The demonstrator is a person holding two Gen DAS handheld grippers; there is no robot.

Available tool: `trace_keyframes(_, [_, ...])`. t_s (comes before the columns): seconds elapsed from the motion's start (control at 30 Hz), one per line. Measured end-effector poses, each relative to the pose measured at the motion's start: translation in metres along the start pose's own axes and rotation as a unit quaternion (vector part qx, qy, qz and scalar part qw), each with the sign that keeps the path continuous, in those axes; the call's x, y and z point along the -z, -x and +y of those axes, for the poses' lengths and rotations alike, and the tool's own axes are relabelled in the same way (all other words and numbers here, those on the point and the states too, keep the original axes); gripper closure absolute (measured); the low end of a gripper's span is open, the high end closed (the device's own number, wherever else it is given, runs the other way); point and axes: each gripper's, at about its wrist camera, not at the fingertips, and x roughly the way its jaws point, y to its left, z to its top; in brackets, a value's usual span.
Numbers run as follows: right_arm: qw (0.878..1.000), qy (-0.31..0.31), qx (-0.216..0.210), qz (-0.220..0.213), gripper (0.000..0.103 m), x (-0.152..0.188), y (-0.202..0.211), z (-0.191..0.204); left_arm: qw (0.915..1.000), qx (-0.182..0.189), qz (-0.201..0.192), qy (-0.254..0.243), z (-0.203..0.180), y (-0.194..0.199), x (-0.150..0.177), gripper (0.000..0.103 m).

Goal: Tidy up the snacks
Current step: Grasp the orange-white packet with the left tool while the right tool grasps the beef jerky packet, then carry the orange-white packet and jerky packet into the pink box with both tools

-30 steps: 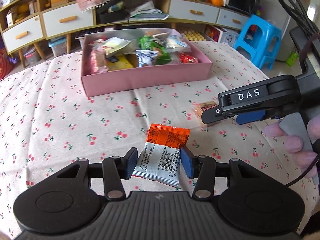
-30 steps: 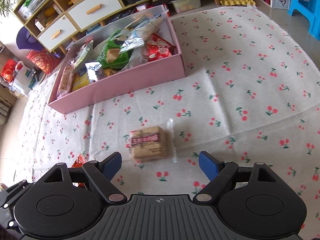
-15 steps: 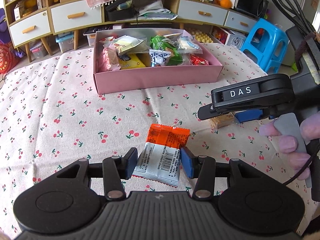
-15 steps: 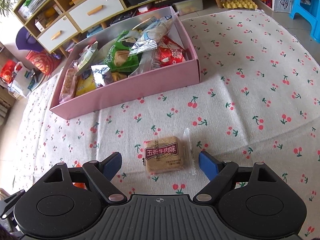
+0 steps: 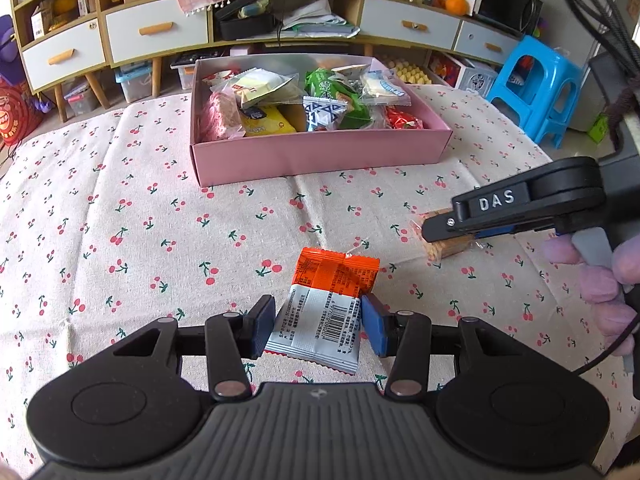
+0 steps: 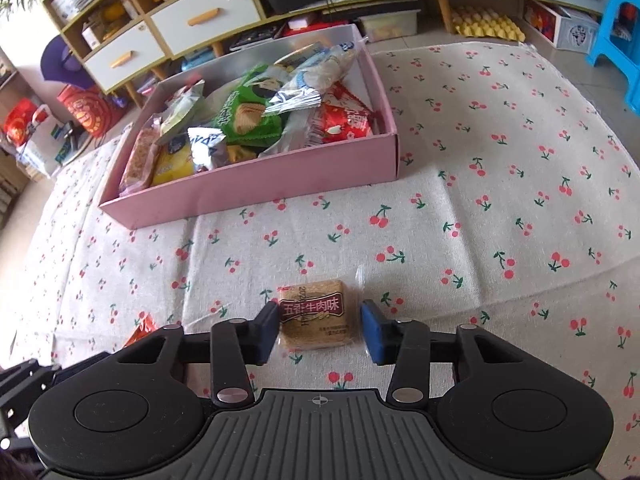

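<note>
My left gripper [image 5: 318, 326] is shut on an orange and white snack packet [image 5: 326, 312] above the cherry-print tablecloth. My right gripper [image 6: 320, 332] has closed in around a brown biscuit pack [image 6: 314, 314] with a dark red label; the left pad touches it, the right pad sits just off its clear wrapper. The biscuit pack also shows in the left wrist view [image 5: 446, 242], under the right gripper [image 5: 452, 230]. The pink box [image 5: 320, 154] of snacks stands farther back, also in the right wrist view [image 6: 256, 184].
The box holds several packets, green, yellow, red and silver. Beyond the table are low cabinets with drawers [image 5: 156, 36] and a blue plastic stool [image 5: 540, 84]. The orange packet's corner shows at lower left in the right wrist view [image 6: 142, 330].
My right gripper has moved down onto the biscuit pack and its jaws have narrowed around it. My left gripper keeps its hold on the orange packet and has shifted left.
</note>
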Motion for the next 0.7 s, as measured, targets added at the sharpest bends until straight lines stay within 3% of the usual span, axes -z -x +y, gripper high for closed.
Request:
trace_keyframes(0.3, [0.997, -0.06, -0.035, 0.034, 0.065, -0.002, 0.006, -0.015, 0.9996, 0.007, 0.002, 0.029, 0.006, 0.0, -0.006, 0.059])
trace_keyframes(0.7, [0.993, -0.09, -0.064, 0.034, 0.065, -0.012, 0.017, -0.018, 0.9971, 0.013, -0.021, 0.072, 0.016, 0.008, -0.028, 0.059])
